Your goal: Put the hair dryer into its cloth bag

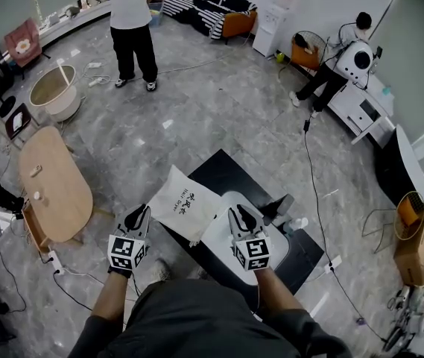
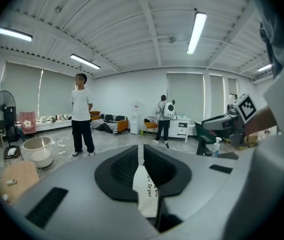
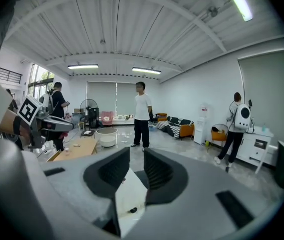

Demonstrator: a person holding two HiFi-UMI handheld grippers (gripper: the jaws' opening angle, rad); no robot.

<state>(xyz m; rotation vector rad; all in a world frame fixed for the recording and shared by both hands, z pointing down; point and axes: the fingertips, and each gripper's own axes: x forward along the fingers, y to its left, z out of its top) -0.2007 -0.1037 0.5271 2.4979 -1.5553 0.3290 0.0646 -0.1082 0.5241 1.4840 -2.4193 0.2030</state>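
A white cloth bag (image 1: 182, 203) with black print hangs between my two grippers above the front of a black table (image 1: 223, 171). My left gripper (image 1: 141, 213) is shut on the bag's left edge. In the left gripper view the printed cloth (image 2: 145, 194) sits pinched between the near-closed jaws of the left gripper (image 2: 141, 156). My right gripper (image 1: 235, 215) is shut on the bag's right edge. In the right gripper view white cloth (image 3: 129, 199) runs up between the jaws of the right gripper (image 3: 136, 159). The dark hair dryer (image 1: 279, 207) lies on a white rounded board (image 1: 223, 241), just right of the right gripper.
An oval wooden table (image 1: 51, 185) stands to the left and a white tub (image 1: 54, 92) beyond it. One person (image 1: 132, 28) stands at the back, another (image 1: 338, 58) bends at a white cabinet at the back right. Cables cross the floor. A cardboard box (image 1: 419, 248) sits far right.
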